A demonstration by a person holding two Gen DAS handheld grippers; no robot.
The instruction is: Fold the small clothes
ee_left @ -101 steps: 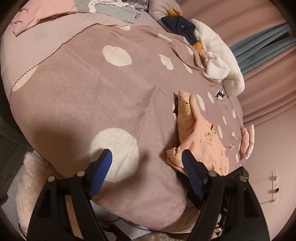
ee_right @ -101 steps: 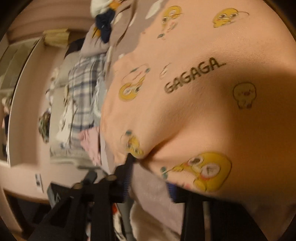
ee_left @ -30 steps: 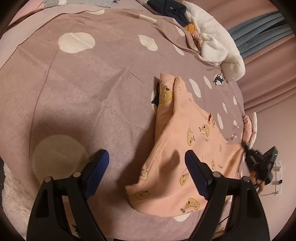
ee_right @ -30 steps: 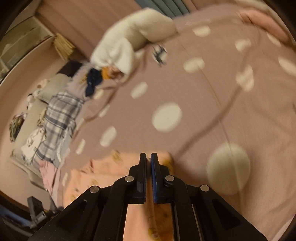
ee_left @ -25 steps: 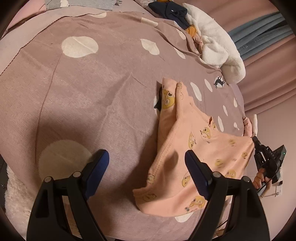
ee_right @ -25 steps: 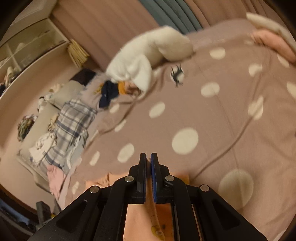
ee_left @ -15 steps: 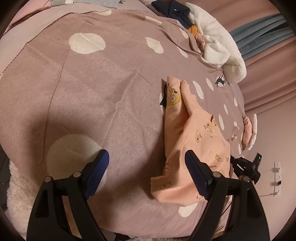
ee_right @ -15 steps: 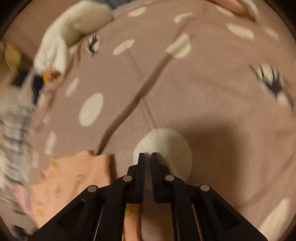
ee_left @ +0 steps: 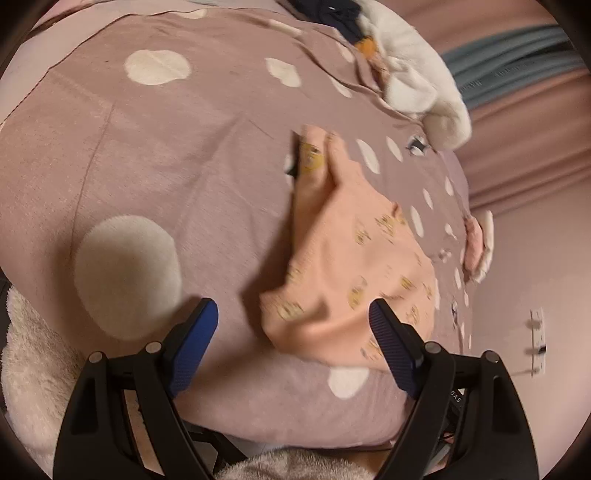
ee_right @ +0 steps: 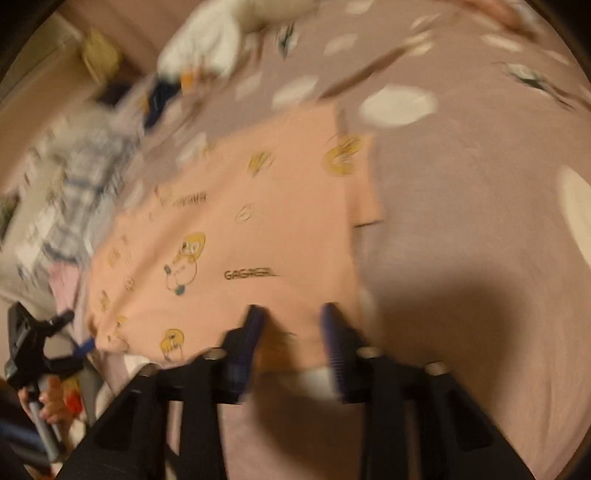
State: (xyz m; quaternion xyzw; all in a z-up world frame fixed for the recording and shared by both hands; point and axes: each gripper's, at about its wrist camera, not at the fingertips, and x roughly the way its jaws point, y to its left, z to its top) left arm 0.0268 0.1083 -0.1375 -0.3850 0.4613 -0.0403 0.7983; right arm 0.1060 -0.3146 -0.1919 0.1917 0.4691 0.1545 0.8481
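Note:
A small peach garment [ee_left: 351, 254] printed with yellow cartoon faces lies on the mauve spotted bedspread [ee_left: 166, 155]. In the left wrist view it lies rumpled, its near edge between my blue fingers. My left gripper [ee_left: 291, 332] is open and empty just above that near edge. In the right wrist view the garment [ee_right: 240, 240] lies spread out, with "GAGAGA" print. My right gripper [ee_right: 291, 328] is open over the garment's near edge, holding nothing. The view is blurred by motion. The left gripper shows there at the far left [ee_right: 40, 350].
A white fluffy blanket [ee_left: 417, 85] and dark clothes [ee_left: 340, 14] lie at the bed's far side. A small pink item [ee_left: 476, 243] lies at the right edge. A plaid cloth pile [ee_right: 77, 177] lies beyond the garment. A fluffy rug [ee_left: 29, 350] is below the bed edge.
My right gripper was shut on the garment, lifting and spreading it; now it has opened and the garment lies on the bed. My left gripper stayed open and shifted slightly.

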